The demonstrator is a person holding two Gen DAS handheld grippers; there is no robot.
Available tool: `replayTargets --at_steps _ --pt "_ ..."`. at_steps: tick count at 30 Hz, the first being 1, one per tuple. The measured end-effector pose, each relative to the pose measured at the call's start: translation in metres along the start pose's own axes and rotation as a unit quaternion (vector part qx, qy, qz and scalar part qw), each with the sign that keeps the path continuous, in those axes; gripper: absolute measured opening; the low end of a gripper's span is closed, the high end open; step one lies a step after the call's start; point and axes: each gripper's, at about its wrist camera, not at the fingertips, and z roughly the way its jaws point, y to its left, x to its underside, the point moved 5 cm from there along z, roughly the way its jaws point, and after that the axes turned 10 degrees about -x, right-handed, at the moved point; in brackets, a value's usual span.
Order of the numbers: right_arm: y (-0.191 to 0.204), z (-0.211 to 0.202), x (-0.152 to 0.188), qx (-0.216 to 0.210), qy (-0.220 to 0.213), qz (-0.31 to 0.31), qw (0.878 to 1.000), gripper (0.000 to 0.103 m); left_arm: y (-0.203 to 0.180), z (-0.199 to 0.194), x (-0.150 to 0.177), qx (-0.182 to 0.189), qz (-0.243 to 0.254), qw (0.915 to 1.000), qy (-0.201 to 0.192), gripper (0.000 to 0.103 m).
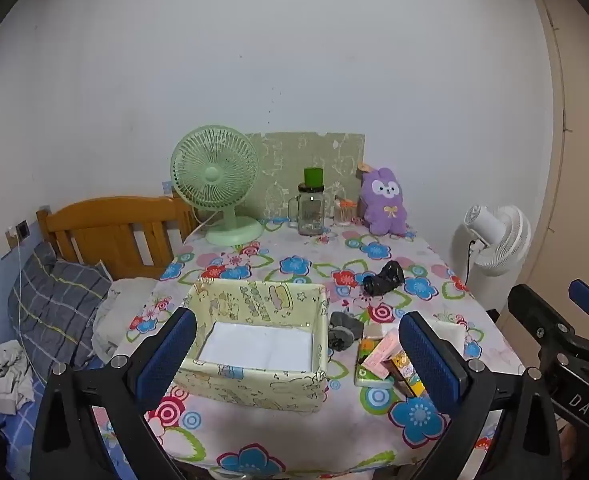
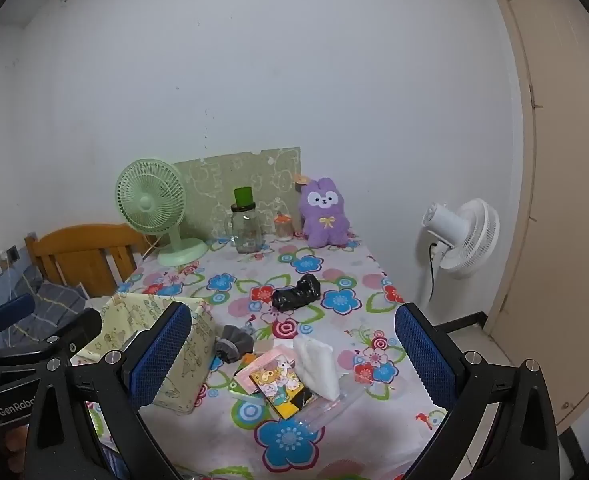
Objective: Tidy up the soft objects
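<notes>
A pale green fabric box (image 1: 254, 344) stands open near the table's front, also in the right wrist view (image 2: 162, 356). A grey soft bundle (image 1: 344, 330) (image 2: 234, 343) lies right of it. A black soft bundle (image 1: 384, 278) (image 2: 296, 293) lies mid-table. A white tissue pack (image 2: 318, 366) and small colourful packets (image 1: 386, 360) (image 2: 282, 390) lie at the front right. A purple plush bunny (image 1: 386, 204) (image 2: 325, 214) sits at the back. My left gripper (image 1: 298, 360) is open above the box's front. My right gripper (image 2: 292, 360) is open over the packets. Both are empty.
A green desk fan (image 1: 218, 188), a glass jar with green lid (image 1: 311, 208) and a small orange-lidded jar (image 1: 343, 214) stand at the back. A white floor fan (image 2: 460, 236) stands right of the table. A wooden bed with pillow (image 1: 58, 300) is left.
</notes>
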Motion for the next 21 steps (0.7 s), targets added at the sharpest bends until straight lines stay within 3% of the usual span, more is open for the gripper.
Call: replayTargets --at_steps 7,10,21 --pt "0.000 -0.001 0.000 0.003 0.009 0.001 1.000 0.103 -0.010 -0.006 0.010 0.007 -0.008 0.9999 0.001 0.101" --pt "-0.003 0.004 0.000 -0.001 0.009 0.004 1.000 0.103 -0.005 0.007 0.006 0.010 -0.010 0.9997 0.019 0.101" --pt "-0.003 0.004 -0.003 -0.002 0.010 0.003 1.000 0.103 -0.003 0.008 0.000 0.009 -0.007 0.9998 0.019 0.100"
